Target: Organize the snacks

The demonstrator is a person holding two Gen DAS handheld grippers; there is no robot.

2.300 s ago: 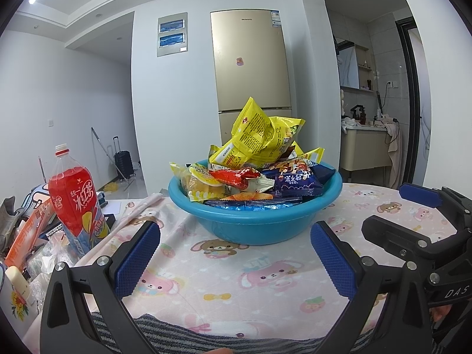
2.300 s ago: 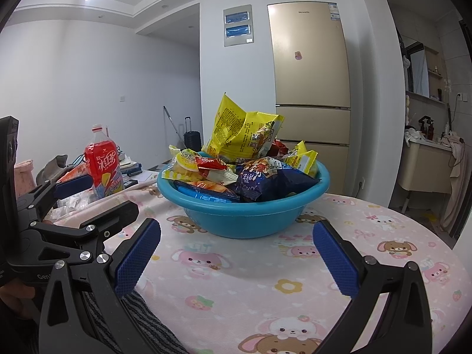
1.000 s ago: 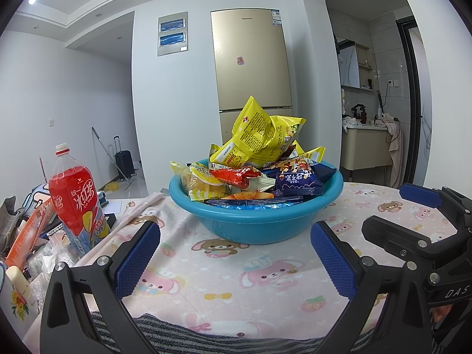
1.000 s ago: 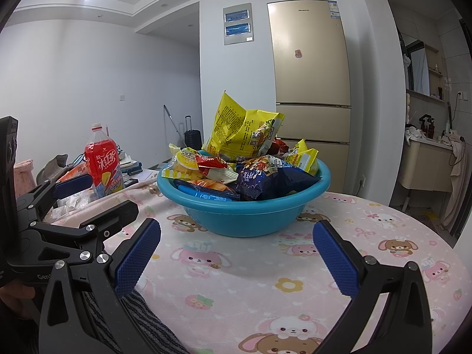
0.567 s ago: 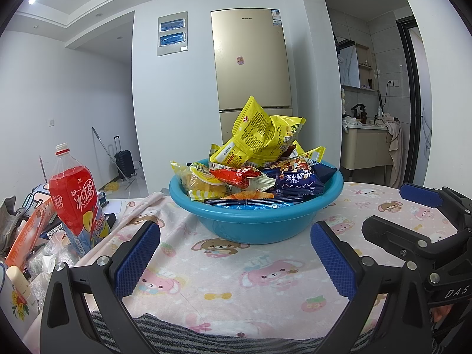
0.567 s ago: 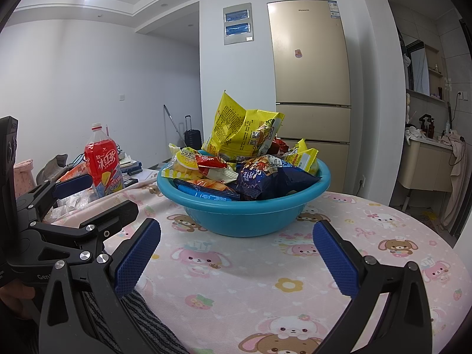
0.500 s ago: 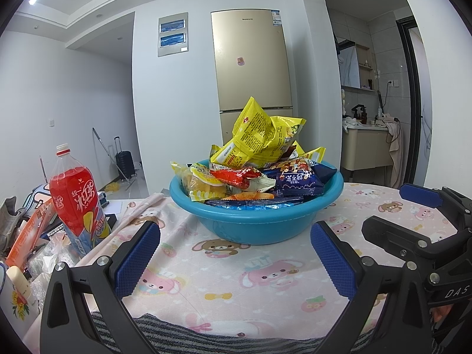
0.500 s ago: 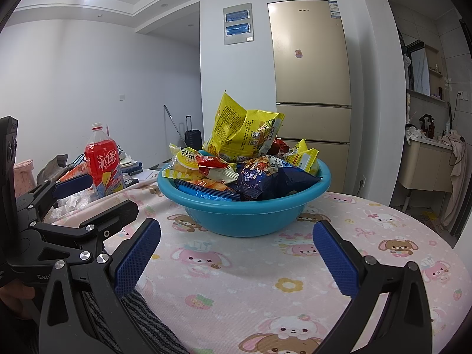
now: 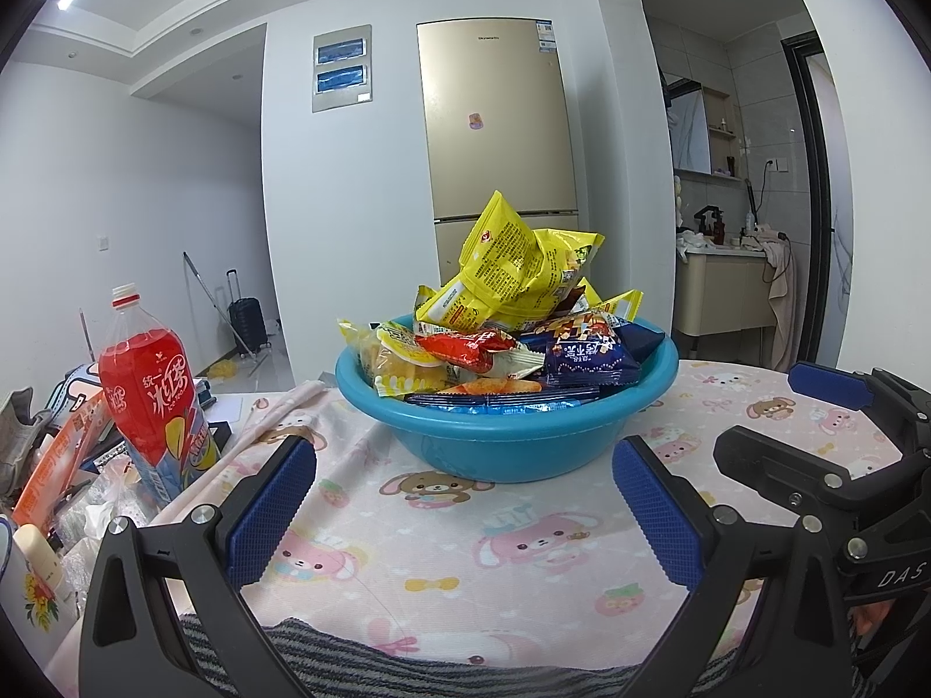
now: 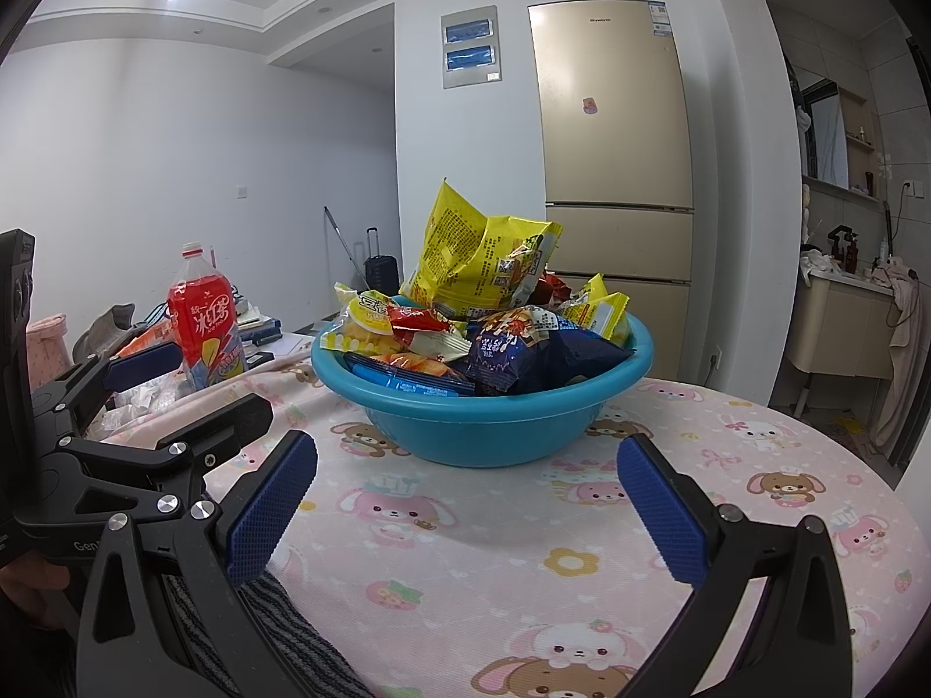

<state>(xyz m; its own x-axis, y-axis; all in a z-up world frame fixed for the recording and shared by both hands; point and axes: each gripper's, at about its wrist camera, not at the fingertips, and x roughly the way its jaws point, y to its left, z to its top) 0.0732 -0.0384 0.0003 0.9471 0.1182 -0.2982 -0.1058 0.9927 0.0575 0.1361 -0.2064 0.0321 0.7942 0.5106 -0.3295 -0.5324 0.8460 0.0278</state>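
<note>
A blue plastic basin (image 9: 506, 442) (image 10: 483, 430) stands on the table, heaped with snack packets. A big yellow bag (image 9: 512, 267) (image 10: 477, 262) tops the pile, with a dark blue packet (image 9: 587, 358) (image 10: 523, 355) and a red packet (image 9: 465, 349) at the front. My left gripper (image 9: 465, 512) is open and empty, a little in front of the basin. My right gripper (image 10: 465, 500) is open and empty, also in front of the basin. Each gripper shows at the edge of the other's view.
The table wears a pink cartoon-animal cloth (image 9: 523, 552) (image 10: 523, 552). A red drink bottle (image 9: 151, 395) (image 10: 206, 320) stands at the left among clutter (image 9: 52, 465). A striped grey cloth (image 9: 407, 663) lies at the near edge. A gold fridge (image 9: 494, 134) stands behind.
</note>
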